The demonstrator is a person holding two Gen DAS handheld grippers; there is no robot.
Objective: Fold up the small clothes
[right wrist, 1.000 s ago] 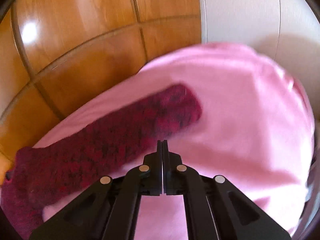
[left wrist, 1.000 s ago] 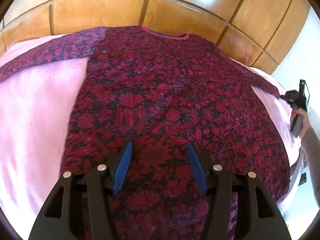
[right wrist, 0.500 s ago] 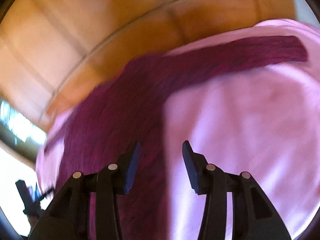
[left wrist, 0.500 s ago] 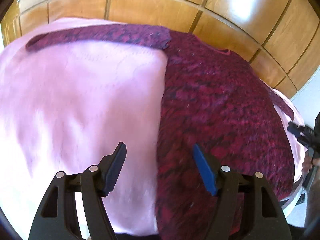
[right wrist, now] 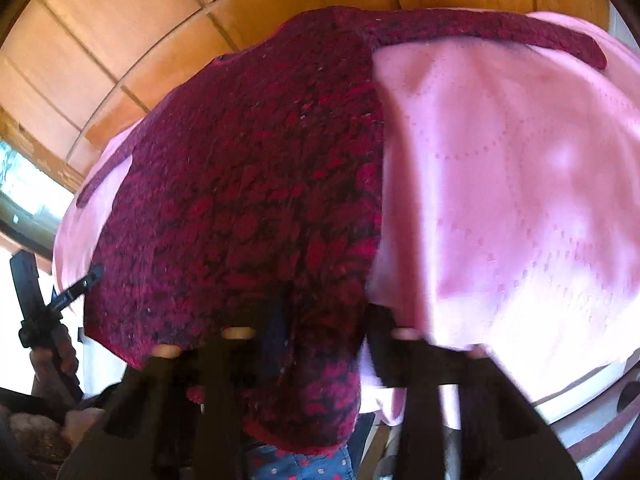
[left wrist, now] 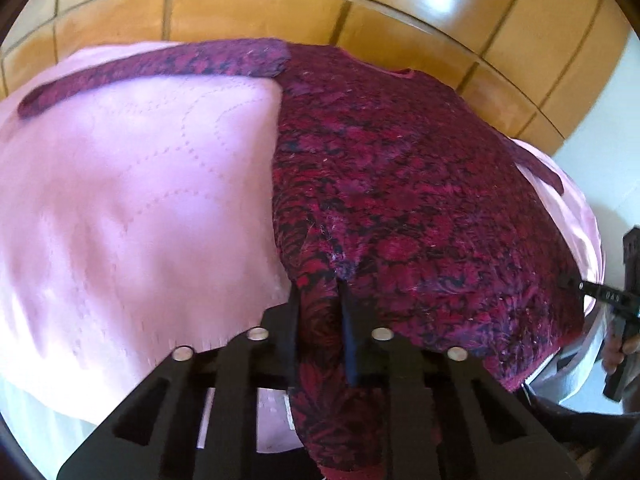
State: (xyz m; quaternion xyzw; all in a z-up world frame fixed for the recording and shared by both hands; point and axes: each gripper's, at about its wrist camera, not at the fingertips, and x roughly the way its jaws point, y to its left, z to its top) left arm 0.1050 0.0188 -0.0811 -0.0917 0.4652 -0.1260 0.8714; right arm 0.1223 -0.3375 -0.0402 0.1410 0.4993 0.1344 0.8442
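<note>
Dark red floral top [left wrist: 400, 184] lies spread flat on the pink quilted bedcover [left wrist: 132, 200], neckline toward twelve o'clock by the wooden headboard [left wrist: 280, 4], one sleeve stretched out to ten o'clock. Left gripper [left wrist: 320, 300] is closing, jaws nearly together, a ridge of the hem's left corner pinched between them. Right gripper [right wrist: 324, 320], blurred, is closing too, jaws narrow, with the hem's right corner bunched between them.

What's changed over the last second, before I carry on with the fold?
The left gripper slid from mid-hem to the garment's left hem corner; its jaws are closing on a fabric pleat. The right gripper swung from the sleeve end to the opposite corner, closing there too. The garment stays flat on the pink bedspread.
</note>
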